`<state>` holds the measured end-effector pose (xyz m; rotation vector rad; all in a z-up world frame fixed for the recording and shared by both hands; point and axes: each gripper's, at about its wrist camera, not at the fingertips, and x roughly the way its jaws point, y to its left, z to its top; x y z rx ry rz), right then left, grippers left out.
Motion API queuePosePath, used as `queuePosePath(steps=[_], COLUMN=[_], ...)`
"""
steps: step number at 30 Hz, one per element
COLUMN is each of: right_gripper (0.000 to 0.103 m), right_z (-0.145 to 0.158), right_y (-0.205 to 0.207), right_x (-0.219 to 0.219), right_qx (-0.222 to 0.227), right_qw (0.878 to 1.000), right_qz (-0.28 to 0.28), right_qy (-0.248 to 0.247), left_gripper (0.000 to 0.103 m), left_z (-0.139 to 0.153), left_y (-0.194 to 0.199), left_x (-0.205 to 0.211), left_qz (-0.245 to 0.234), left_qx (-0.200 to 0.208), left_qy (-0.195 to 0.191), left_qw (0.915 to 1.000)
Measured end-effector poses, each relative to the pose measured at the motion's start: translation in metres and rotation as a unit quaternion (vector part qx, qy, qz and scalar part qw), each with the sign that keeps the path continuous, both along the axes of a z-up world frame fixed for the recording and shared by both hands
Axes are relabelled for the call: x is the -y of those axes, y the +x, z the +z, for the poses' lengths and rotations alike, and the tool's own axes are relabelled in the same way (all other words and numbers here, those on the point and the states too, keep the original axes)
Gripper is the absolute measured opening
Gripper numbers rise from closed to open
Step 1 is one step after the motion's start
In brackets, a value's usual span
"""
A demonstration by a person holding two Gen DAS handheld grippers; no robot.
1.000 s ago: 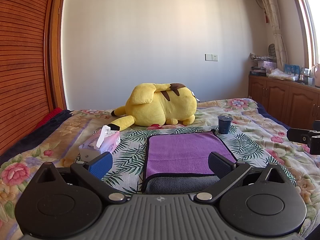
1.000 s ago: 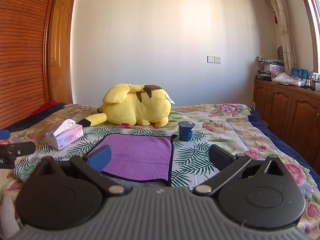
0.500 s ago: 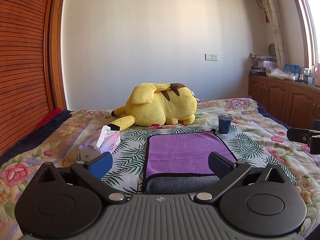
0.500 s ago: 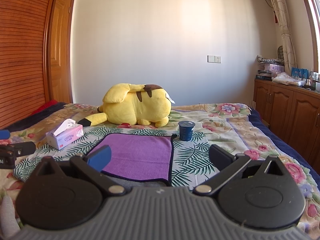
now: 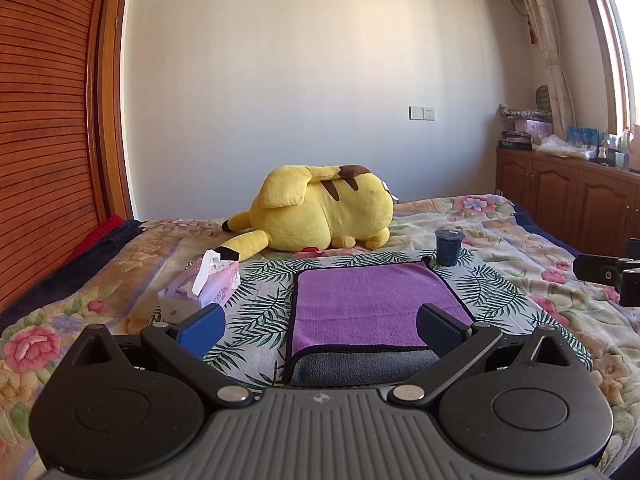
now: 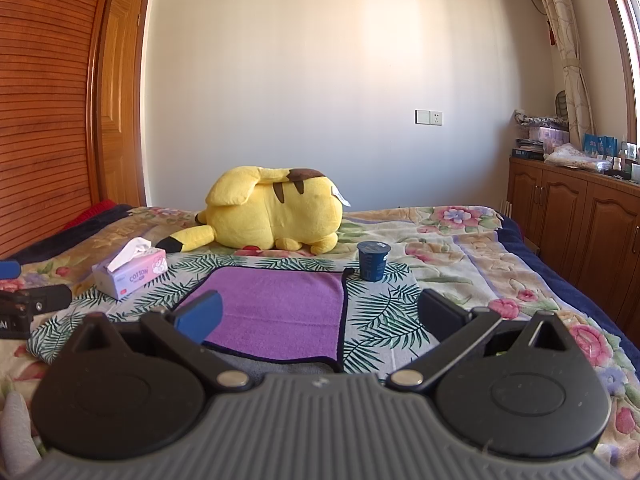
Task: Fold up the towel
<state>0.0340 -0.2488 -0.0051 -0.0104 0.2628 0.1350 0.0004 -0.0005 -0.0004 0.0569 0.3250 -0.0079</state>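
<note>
Purple towel (image 5: 372, 306): flat on the bed (image 5: 500, 240), grey underside showing at the near edge
Left tool (image 5: 320, 328): jaws wide, holding nothing, above the towel's near edge
Right tool (image 6: 320, 316): jaws wide, holding nothing

Nothing I can see changes across these moments: my left gripper (image 5: 322, 330) and right gripper (image 6: 320, 318) hold the same spread-fingered hover at the near edge of the purple towel (image 5: 374, 306), which lies exactly as before.
</note>
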Motion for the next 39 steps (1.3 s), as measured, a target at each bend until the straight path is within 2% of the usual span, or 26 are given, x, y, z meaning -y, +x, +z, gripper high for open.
queuePosePath(steps=[11,26,34,39], right_gripper=[0.103,0.103,0.103,0.103], right_z=[-0.003,-0.014,-0.02,-0.023], right_y=[0.0,0.019,0.03,0.039], right_x=[-0.005,-0.009,-0.014,-0.018], right_qx=[-0.015,-0.081,-0.104,-0.118], right_qw=[1.0,0.997,0.994,0.991], right_qz=[0.003,0.01,0.018,0.036], right_qy=[-0.005,-0.011,-0.035,-0.051], left_gripper=[0.087,0.087,0.086,0.081], left_z=[-0.011,-0.02,-0.024,-0.025], left_y=[0.005,0.017,0.023,0.027], left_x=[-0.002,0.004,0.003,0.003], left_qz=[-0.01,-0.021,-0.019,-0.021], left_qx=[-0.032,-0.085,-0.099,-0.106], left_qy=[0.013,0.014,0.015,0.009], left_qw=[0.9994,0.996,0.9948,0.9941])
